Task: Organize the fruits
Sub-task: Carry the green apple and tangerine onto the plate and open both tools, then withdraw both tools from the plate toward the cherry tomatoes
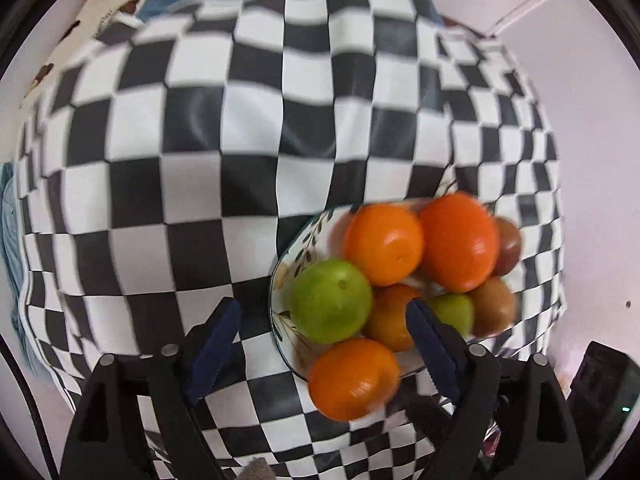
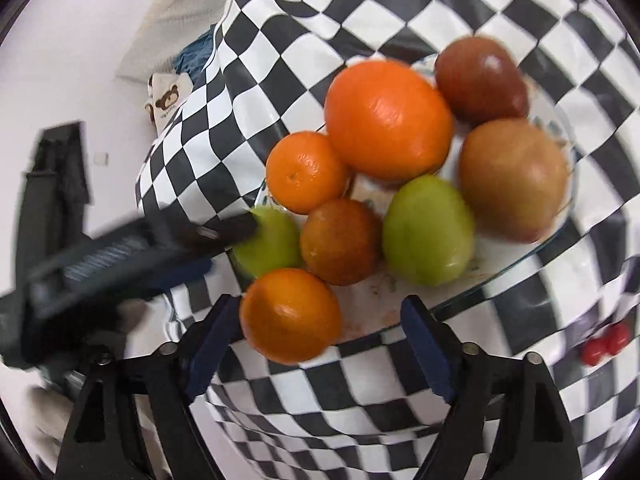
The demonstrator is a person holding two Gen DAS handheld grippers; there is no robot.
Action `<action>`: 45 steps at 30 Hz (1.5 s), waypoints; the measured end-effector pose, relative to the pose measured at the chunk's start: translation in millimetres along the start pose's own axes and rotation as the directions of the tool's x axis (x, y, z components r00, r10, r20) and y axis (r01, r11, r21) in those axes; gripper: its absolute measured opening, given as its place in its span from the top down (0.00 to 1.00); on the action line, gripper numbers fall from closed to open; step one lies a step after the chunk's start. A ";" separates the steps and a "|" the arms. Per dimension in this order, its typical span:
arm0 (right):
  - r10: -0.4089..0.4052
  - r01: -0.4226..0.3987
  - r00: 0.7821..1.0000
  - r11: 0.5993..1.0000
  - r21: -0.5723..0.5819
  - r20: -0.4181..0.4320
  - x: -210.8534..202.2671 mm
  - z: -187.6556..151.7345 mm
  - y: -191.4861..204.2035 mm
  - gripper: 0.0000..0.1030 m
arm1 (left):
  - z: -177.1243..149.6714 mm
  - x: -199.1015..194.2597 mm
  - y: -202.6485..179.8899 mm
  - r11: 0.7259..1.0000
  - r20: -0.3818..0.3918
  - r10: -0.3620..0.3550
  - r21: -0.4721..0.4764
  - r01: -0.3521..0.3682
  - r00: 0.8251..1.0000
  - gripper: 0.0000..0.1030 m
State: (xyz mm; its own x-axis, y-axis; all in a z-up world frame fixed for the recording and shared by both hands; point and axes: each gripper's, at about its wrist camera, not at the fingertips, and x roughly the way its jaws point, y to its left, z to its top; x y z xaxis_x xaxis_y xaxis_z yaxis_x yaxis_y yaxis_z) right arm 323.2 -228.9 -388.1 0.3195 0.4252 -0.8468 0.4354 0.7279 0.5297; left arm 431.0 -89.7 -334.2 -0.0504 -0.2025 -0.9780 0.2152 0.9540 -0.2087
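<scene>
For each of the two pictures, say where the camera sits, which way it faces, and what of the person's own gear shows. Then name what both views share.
Left wrist: on the left gripper, facing steeply down at the plate of fruit; its own open fingers show.
Right wrist: on the right gripper, facing down at the plate; its open fingers show, and the left gripper enters from the left.
Shared: plate, green fruit, checkered cloth.

You see checkered cloth (image 1: 248, 128) over the table; bear-print fabric (image 2: 166, 98) at its edge; two small red balls (image 2: 606, 344) lying close together.
</scene>
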 end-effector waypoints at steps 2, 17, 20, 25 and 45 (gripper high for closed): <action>-0.088 0.090 0.996 0.994 -0.067 0.032 -13.7 3.3 -0.2 0.12 | -8.0 -17.6 -6.1 1.000 0.058 0.010 0.005 -0.010 0.998 0.17; -0.315 0.397 0.912 0.842 -0.364 0.264 -114.3 -16.7 -20.6 0.10 | -125.9 -62.2 -29.9 0.990 0.327 0.141 -0.074 -0.124 0.934 0.17; -0.304 0.410 0.902 0.827 -0.385 0.307 -131.3 -29.1 -18.0 0.10 | -144.5 -81.0 -35.8 0.987 0.379 0.160 -0.074 -0.142 0.912 0.17; -0.277 0.423 0.885 0.814 -0.398 0.373 -163.0 -49.9 -14.0 0.10 | -176.5 -109.3 -50.4 0.984 0.463 0.179 -0.082 -0.159 0.868 0.17; -0.152 0.426 0.823 0.803 -0.417 0.547 -272.5 -136.4 -2.6 0.10 | -261.3 -169.5 -84.3 0.986 0.602 0.159 -0.056 -0.158 0.782 0.17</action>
State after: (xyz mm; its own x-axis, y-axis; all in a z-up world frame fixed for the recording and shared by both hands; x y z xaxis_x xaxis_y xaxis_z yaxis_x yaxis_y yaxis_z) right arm 120.2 -273.3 -165.1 0.6573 -0.0555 -0.7516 0.1346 0.9899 0.0446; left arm 166.5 -78.0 -149.6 0.5823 -0.1395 -0.8009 0.1652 0.9849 -0.0514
